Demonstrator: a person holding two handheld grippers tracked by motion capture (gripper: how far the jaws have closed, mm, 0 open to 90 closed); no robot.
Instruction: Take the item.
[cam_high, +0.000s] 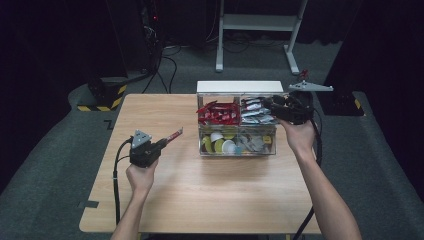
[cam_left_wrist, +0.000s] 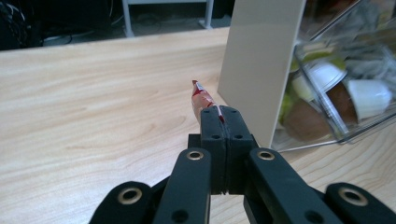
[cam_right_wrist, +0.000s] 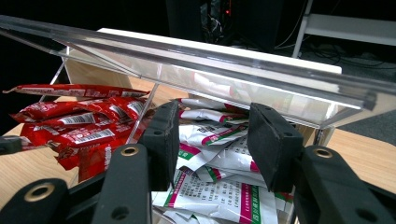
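A: High view first: the left gripper (cam_high: 161, 143) is clamped tight on a red stick (cam_high: 173, 135), out over the bare table (cam_high: 210, 200), well left of the box (cam_high: 237, 150).

B: Which way does the stick point?

A: Its long axis runs on from the jaws, up and right toward the box's red compartment (cam_high: 218, 114). So the left hand is the nearer one for that stick.

B: And the right gripper (cam_high: 272, 103)?

A: Over the box's far right corner, jaws partly open above the white packets (cam_right_wrist: 219, 158), holding nothing that I can see.
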